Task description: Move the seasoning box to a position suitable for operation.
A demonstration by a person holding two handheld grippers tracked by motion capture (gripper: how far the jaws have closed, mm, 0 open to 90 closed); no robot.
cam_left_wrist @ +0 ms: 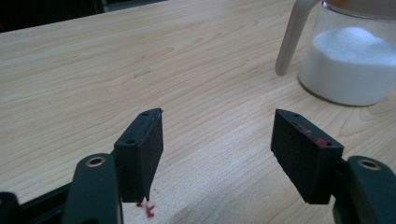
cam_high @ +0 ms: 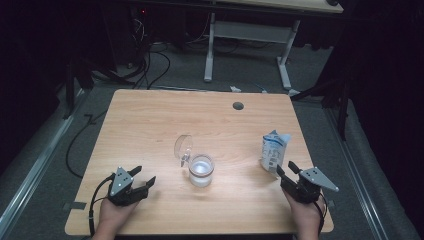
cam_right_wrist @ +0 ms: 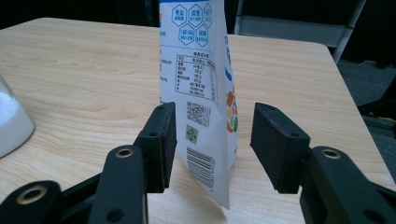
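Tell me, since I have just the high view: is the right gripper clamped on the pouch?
Observer: No. In the right gripper view the pouch stands upright between the right gripper's jaws, with a clear gap at one pad.
Operator: What is in the jar?
Observer: The left gripper view shows the jar holding a heap of fine white grains, filling its lower part.
Operator: Is the left gripper holding anything?
Observer: No. The left gripper has its jaws wide open over bare table, and red smears show on its pads.
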